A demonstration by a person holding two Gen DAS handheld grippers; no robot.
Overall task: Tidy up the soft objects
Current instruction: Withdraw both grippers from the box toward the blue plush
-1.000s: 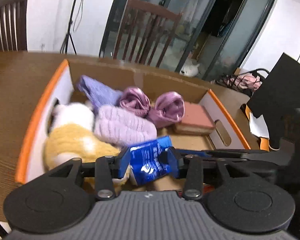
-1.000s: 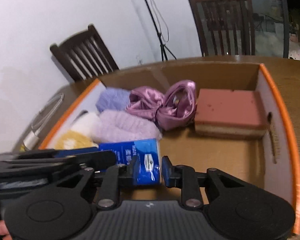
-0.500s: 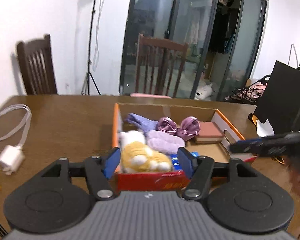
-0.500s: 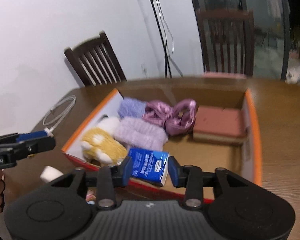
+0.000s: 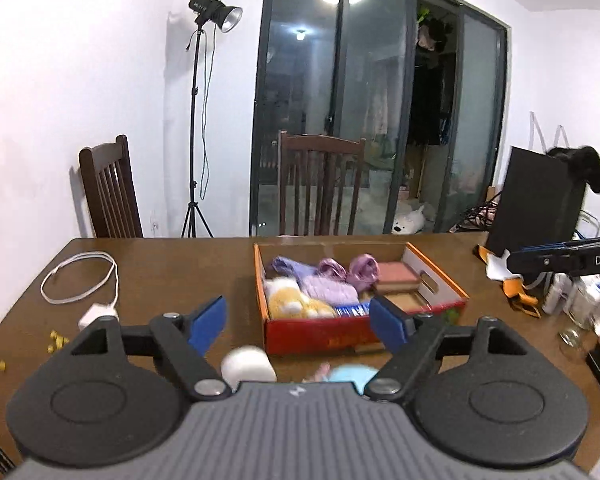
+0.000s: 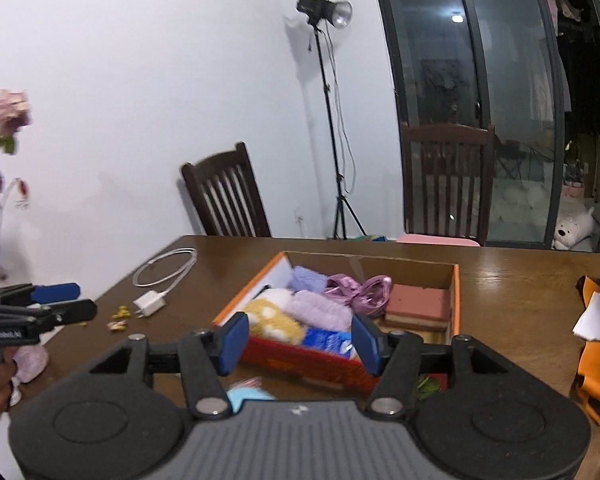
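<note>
An orange-rimmed cardboard box [image 5: 440, 276] [image 6: 456, 296] holds a yellow plush [image 5: 296, 306], lilac knits [image 6: 320, 310], satin scrunchies [image 6: 360, 290], a pink sponge [image 5: 396, 274] and a blue tissue pack [image 5: 352, 310] [image 6: 328, 340] at its front. My left gripper [image 5: 296, 318] hangs back from the box, jaws opening, nothing between them. My right gripper [image 6: 300, 338] is also drawn back, jaws opening and empty. On the table just below lie a white soft ball [image 5: 246, 364] and a light blue soft thing [image 5: 350, 374] [image 6: 246, 394].
A white charger and cable [image 5: 80, 276] [image 6: 164, 272] lie left of the box, with yellow crumbs [image 5: 58, 340] nearby. A black bag [image 5: 536, 200], an orange strap [image 6: 592, 368] and glass jars [image 5: 572, 336] crowd the right. Two chairs [image 6: 228, 196] and a light stand [image 5: 198, 120] stand behind.
Both grippers pulled back and up away from the box and spread their jaws. The blue tissue pack, gripped a second ago, now lies in the box's front.
</note>
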